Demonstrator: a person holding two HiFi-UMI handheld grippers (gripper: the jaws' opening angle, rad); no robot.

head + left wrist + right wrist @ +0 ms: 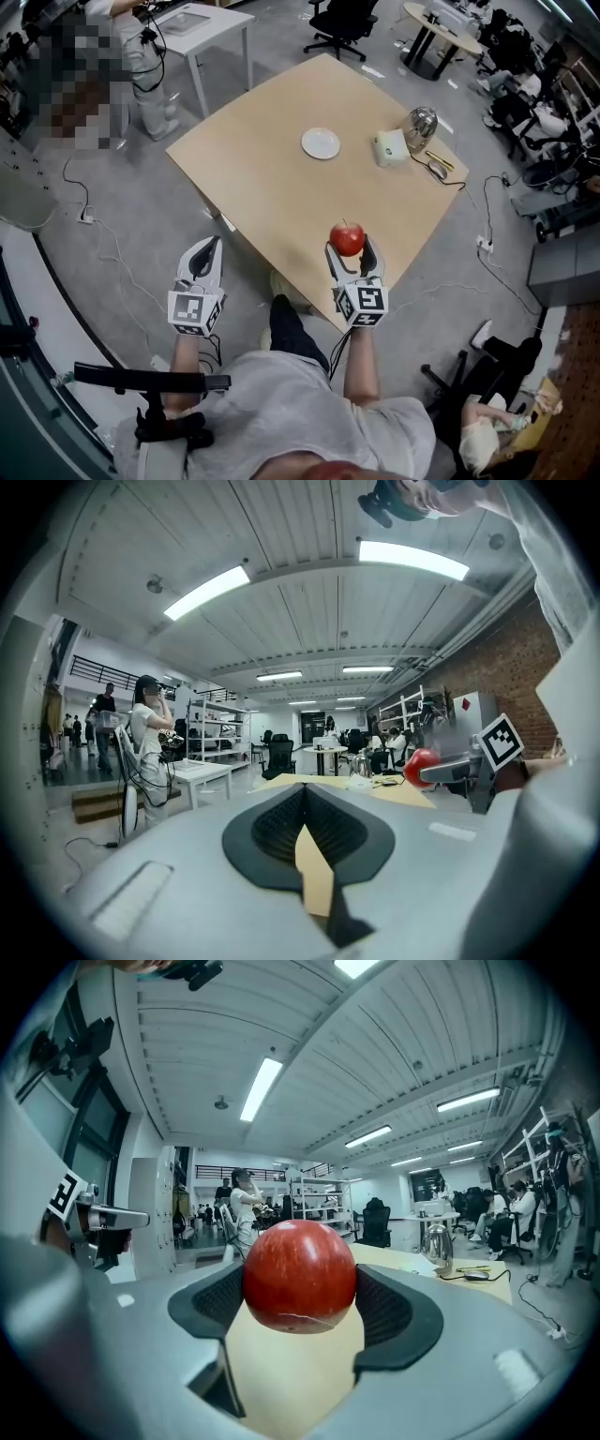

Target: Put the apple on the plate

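Apple held over the near corner of the table (272, 183) — plate well apart from it.
The right gripper (348, 255) has its jaws clamped on either side of the red apple (347, 237). The white plate (321, 143) lies toward the table's far side. The left gripper (202, 255) hangs off the near-left edge, over the floor — jaws drawn together, nothing between them. A metal kettle (421, 127) and a white box (391, 148) stand by the right corner.

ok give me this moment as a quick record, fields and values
apple: held between the right gripper's jaws, above the table's near edge
plate: empty, mid-table, beyond the apple
left gripper: jaws together, nothing in them, over the floor left of the table
task state: apple not yet on plate
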